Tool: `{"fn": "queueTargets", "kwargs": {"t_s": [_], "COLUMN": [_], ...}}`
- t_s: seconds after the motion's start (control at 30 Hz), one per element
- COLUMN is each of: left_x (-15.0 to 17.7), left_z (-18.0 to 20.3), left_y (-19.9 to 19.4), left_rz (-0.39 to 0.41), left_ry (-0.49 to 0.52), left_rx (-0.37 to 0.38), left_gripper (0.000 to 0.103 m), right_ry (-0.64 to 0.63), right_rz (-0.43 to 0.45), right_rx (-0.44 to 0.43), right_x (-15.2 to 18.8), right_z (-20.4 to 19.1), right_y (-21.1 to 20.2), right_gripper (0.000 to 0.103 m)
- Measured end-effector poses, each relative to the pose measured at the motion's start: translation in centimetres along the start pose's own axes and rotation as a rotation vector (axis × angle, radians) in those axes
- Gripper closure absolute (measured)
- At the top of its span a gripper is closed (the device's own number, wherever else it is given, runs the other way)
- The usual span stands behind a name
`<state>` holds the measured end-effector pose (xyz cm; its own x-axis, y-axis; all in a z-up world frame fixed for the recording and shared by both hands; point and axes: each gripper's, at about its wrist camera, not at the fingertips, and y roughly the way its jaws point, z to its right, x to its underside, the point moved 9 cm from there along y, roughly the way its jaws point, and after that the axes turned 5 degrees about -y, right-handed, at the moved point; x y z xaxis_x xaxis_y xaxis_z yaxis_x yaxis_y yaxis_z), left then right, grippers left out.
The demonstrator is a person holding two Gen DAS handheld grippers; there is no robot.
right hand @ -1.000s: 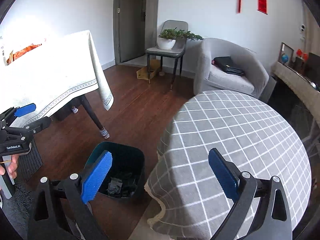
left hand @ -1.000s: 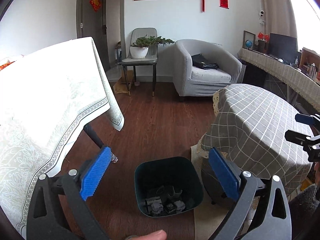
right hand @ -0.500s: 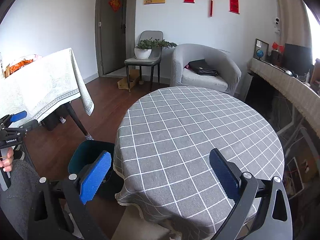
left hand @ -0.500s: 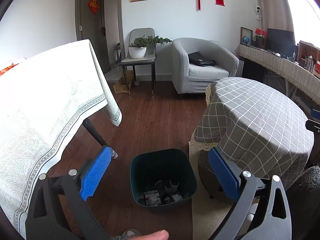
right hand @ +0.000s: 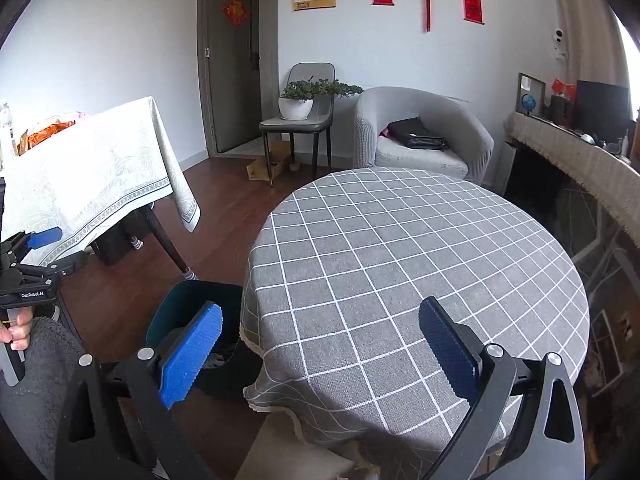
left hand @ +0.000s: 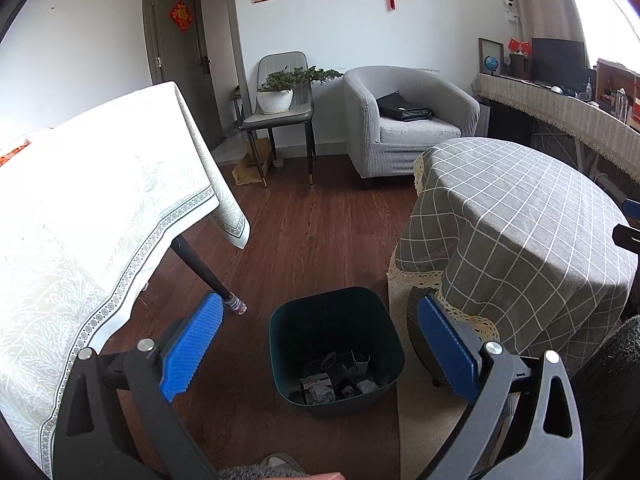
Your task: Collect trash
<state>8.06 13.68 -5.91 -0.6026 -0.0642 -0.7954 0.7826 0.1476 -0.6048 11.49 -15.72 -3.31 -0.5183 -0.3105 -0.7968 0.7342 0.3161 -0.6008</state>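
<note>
A dark green trash bin (left hand: pixel 336 344) stands on the wood floor beside the round table; crumpled paper scraps (left hand: pixel 334 382) lie at its bottom. My left gripper (left hand: pixel 320 344) is open and empty, held above the bin. My right gripper (right hand: pixel 320 344) is open and empty, held over the near edge of the round table with the grey checked cloth (right hand: pixel 420 256). The bin also shows in the right wrist view (right hand: pixel 188 304), partly hidden by the table cloth and my left finger. No trash shows on the round table top.
A table with a white patterned cloth (left hand: pixel 92 216) stands at the left, its leg (left hand: pixel 204 272) near the bin. A grey armchair (left hand: pixel 404 120) and a chair with a potted plant (left hand: pixel 280 92) stand by the far wall. A long sideboard (left hand: pixel 560 112) runs along the right.
Both grippers have risen and pulled back. The left view now sees the bin from farther off. The right gripper has swung from beside the bin to over the round table. Both stayed open.
</note>
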Motion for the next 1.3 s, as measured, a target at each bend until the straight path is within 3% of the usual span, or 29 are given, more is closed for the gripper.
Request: {"fn": "queueTargets", "kwargs": {"t_s": [1.3], "left_x": [0.24], "left_z": [-0.6], "left_y": [0.37], "left_rz": [-0.03], "left_ry": [-0.043], "left_rx": [0.025], "left_gripper": [0.003], "right_ry": [-0.028], "right_rz": [-0.001], "right_rx": [-0.001], "right_x": [0.04], "right_z": [-0.78], "right_y": [-0.2], "right_gripper": [0.003]}}
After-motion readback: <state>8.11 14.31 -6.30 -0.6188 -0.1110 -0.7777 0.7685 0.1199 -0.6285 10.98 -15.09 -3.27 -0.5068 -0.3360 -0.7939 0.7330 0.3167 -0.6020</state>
